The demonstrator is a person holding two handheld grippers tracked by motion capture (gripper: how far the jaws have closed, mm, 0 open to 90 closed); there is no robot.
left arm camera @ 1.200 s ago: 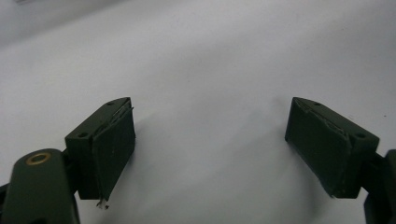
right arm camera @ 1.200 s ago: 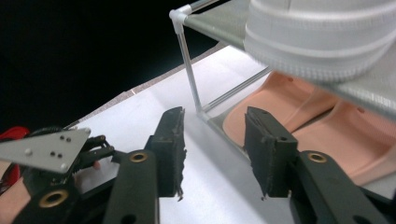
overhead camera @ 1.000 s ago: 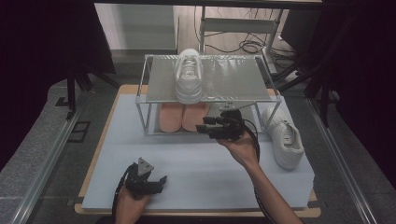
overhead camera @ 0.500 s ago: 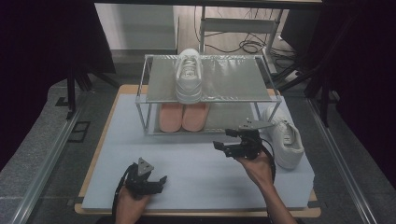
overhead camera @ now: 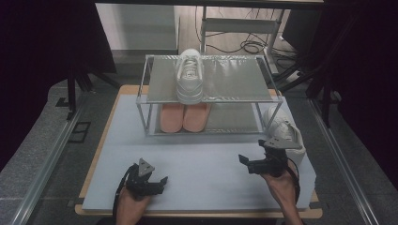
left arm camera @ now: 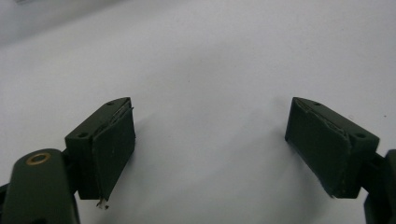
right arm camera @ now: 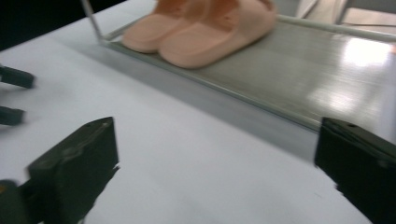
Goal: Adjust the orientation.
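Right tongs (overhead camera: 250, 161) drew back toward the person, opening wide, empty.

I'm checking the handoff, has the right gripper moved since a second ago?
Yes. The right gripper has drawn back from the rack toward the table's near edge, beside the white shoe; its jaws have just been opening, nothing between them.

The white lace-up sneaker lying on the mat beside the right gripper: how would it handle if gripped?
The white lace-up sneaker probably feels light, with a soft upper that yields. Its rubbery sole likely resists sliding on the pale blue mat.
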